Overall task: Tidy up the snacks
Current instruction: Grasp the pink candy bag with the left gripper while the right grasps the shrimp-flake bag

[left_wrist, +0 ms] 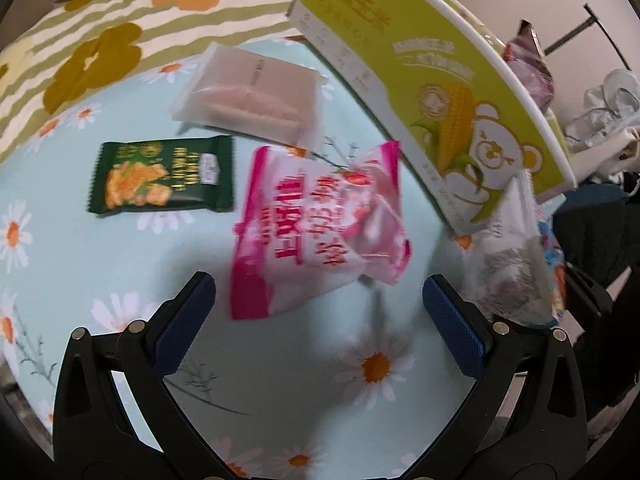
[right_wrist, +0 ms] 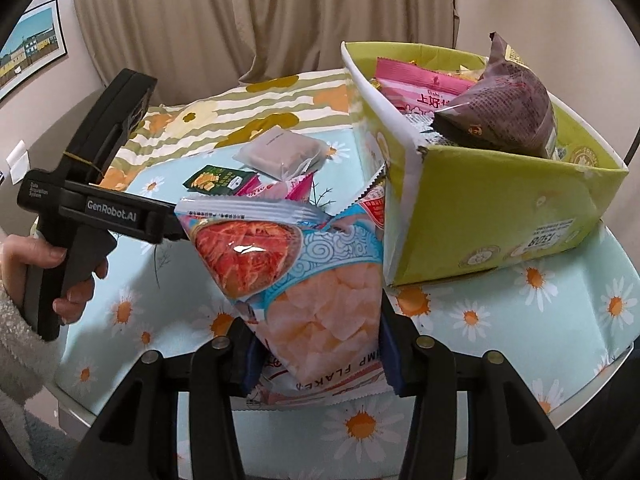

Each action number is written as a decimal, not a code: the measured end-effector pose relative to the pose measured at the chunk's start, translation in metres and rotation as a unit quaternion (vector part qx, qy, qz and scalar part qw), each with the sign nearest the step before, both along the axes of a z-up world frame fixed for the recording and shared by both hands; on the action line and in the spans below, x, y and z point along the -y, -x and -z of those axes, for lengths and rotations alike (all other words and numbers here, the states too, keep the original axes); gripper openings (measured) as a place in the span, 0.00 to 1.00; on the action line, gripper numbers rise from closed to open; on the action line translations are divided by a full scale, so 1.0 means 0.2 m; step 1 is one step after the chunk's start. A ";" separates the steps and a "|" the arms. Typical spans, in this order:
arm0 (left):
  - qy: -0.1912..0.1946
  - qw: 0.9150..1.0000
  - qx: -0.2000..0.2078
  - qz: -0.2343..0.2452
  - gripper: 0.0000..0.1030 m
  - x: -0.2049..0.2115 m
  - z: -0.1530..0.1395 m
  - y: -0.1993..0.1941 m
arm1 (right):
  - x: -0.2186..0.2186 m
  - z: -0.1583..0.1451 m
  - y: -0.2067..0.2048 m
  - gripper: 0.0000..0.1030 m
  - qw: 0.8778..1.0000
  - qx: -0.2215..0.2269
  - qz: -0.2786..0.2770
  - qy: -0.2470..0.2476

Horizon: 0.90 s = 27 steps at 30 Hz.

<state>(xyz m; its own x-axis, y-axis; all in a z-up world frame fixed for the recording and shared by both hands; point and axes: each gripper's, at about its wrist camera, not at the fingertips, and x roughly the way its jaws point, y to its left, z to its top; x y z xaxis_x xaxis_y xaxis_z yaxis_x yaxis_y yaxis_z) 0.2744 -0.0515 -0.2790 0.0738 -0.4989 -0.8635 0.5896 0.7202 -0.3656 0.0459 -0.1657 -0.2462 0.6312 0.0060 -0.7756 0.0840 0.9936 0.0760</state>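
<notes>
Nearest the right wrist lens, the right gripper (right_wrist: 316,354) is clamped on a shrimp flakes bag (right_wrist: 308,280), one jaw on each side of its lower part. Bag stands upright, top seal uppermost, just beside the near corner of the green cardboard box (right_wrist: 500,208); whether bag and box touch cannot be told.

Box sits on the counter (right_wrist: 560,312), which carries a daisy-print cloth. Inside it: a brown packet (right_wrist: 508,108) on top and a pink packet (right_wrist: 416,88) behind it; other contents too hidden to identify.

Left gripper (left_wrist: 320,320) has its jaws spread wide, nothing between them, hovering above the cloth. The left hand (right_wrist: 60,276) grips its handle, seen in the right wrist view.

Loose on the counter ahead of the left gripper: a pink-and-white pouch (left_wrist: 316,228) nearest, a dark green packet (left_wrist: 164,176) to its left and apart from it, a frosted wafer pack (left_wrist: 252,92) beyond. A striped floral cushion (left_wrist: 100,44) lies at the far edge.
</notes>
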 end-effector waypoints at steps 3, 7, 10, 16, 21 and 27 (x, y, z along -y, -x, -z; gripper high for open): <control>-0.001 1.000 0.004 -0.003 0.99 0.04 -0.01 -0.02 | 0.00 0.00 -0.01 0.43 1.000 0.000 -0.001 0.004; -0.017 1.000 0.014 0.001 0.99 0.12 0.00 -0.03 | -0.01 0.00 -0.02 0.43 1.000 0.000 0.000 0.003; -0.031 0.999 0.015 -0.005 0.99 0.14 0.03 -0.04 | -0.01 0.00 -0.01 0.43 1.000 0.000 -0.001 0.005; -0.044 0.999 0.014 -0.013 0.99 0.19 0.09 -0.06 | -0.02 0.01 -0.02 0.43 1.000 -0.002 0.002 0.004; -0.069 0.997 0.029 -0.009 0.97 0.24 0.09 -0.05 | -0.03 0.00 -0.02 0.43 1.000 -0.004 0.002 0.004; -0.105 0.992 0.065 0.007 0.73 0.26 0.08 -0.01 | -0.03 -0.01 -0.02 0.43 1.000 -0.001 0.002 0.005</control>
